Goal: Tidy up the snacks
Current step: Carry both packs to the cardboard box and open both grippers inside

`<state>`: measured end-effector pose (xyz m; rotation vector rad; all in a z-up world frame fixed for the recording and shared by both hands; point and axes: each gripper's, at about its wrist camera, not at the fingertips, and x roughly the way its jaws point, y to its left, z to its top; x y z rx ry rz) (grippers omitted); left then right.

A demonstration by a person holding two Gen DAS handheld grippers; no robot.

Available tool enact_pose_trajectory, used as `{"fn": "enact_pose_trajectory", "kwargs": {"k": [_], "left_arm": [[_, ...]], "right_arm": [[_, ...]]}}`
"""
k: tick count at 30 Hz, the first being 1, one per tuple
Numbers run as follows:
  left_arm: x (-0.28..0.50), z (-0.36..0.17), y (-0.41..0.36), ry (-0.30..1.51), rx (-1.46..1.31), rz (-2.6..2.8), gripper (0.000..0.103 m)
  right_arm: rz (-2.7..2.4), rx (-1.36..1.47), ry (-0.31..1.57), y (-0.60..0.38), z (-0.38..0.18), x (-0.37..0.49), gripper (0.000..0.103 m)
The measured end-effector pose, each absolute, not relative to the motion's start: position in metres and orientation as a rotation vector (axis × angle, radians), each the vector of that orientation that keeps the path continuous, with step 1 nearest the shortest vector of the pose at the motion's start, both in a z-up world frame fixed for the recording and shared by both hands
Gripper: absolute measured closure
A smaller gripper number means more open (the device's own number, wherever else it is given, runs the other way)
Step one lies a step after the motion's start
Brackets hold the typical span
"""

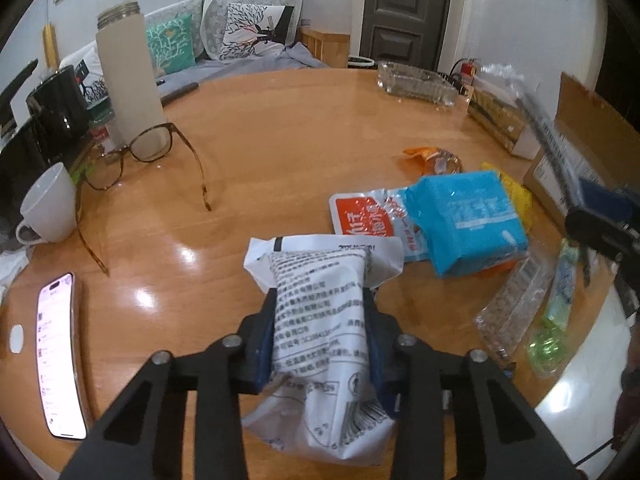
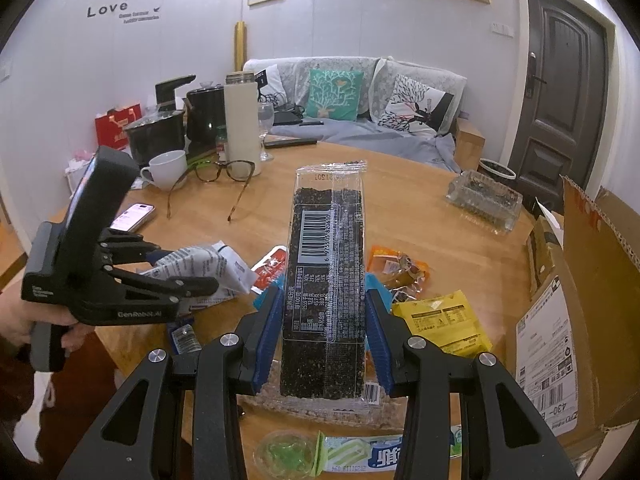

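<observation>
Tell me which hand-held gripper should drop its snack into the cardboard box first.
Probably the right hand-held gripper: it grips the dark seaweed pack, and the open cardboard box sits beside it. The left hand-held gripper, clamping the white packet, is farther away.

Wall decal at ten o'clock in the right wrist view: "Love". Left gripper body at eight o'clock: "GenRobot.AI". Seaweed snack pack at centre: barcode digits "6 975505 820610", stamp "1201" near its top seal. Cardboard box label at four o'clock: "430-". Chinese print elsewhere, too small to read.
</observation>
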<state>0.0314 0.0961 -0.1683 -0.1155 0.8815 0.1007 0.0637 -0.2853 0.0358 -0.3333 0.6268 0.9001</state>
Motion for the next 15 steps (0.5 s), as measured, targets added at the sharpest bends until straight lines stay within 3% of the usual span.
{"fn": "enact_pose_trajectory", "kwargs": {"k": [8, 15], "left_arm": [[0.021, -0.128, 0.089, 0.787, -0.078, 0.072, 0.072], [0.016, -0.066, 0.07, 0.695, -0.022, 0.025, 0.078]], "right_arm": [[0.907, -0.318, 0.615, -0.287, 0.046, 0.065, 0.066], [0.952, -0.233, 0.587, -0.305, 0.089, 0.066, 0.066]]}}
